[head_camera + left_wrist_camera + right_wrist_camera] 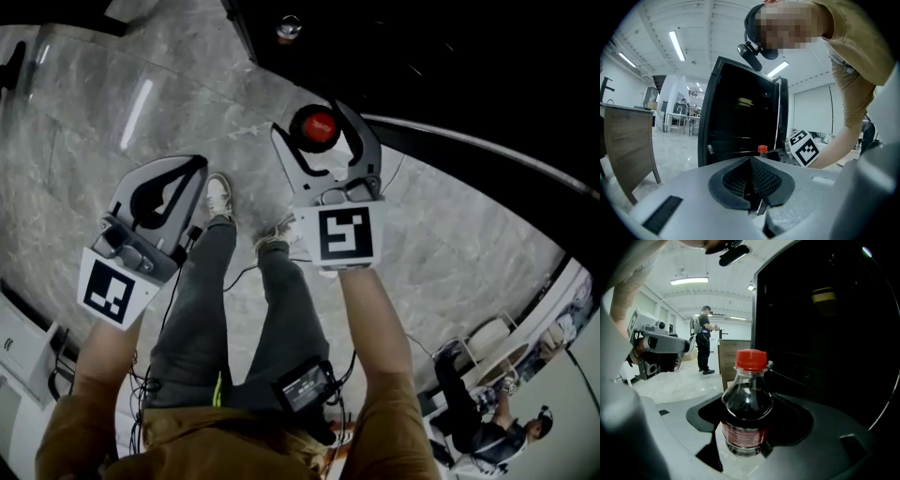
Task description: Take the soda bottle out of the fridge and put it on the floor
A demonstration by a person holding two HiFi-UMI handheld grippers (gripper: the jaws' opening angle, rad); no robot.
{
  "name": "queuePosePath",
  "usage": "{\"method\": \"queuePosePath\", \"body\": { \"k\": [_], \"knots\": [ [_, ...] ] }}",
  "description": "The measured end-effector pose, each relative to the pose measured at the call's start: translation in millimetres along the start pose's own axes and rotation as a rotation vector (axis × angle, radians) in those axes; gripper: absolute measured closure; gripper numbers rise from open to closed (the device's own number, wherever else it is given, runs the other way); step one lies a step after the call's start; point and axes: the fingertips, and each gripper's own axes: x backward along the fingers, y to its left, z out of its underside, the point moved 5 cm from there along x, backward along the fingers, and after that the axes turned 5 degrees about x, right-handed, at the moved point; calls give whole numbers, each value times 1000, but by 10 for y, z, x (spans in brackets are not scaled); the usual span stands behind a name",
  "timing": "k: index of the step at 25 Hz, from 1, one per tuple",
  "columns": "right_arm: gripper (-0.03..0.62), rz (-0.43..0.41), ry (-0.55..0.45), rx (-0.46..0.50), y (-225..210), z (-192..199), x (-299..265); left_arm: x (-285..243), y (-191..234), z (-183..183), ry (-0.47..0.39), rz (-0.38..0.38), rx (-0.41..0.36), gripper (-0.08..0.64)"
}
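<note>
The soda bottle (319, 127), dark cola with a red cap, is held upright over the marble floor (112, 122), and my right gripper (311, 120) is shut on its body. In the right gripper view the soda bottle (747, 408) sits between the black pads; I cannot tell whether its base touches the floor. The black fridge (450, 66) stands open just beyond it. My left gripper (199, 165) is shut and empty, to the left of the bottle. From the left gripper view the red cap (762, 150) shows in front of the fridge (740, 122).
The wearer's legs and white shoes (217, 197) stand between the two grippers, with cables on the floor. A small capped item (289, 28) sits in the dark fridge. Another person (487, 427) is at the bottom right. A wooden chair (628, 140) stands left.
</note>
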Motion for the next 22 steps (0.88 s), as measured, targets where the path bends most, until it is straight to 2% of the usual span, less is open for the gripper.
{"method": "queuePosePath", "body": {
  "k": [3,9,15,22],
  "knots": [
    [290,-20,8,19,143,267,-59,-3,-9,271,12,8,-18,558],
    [290,-68,23,63,326,1028,-306,-232,70,1057,23,31,-25,558],
    [290,-69,36,76,378,1511,-547,-382,205,1559,33,62,-46,560],
    [290,-127,42,134,480,2068,-975,-619,508,2149,41,76,-88,558]
  ]
}}
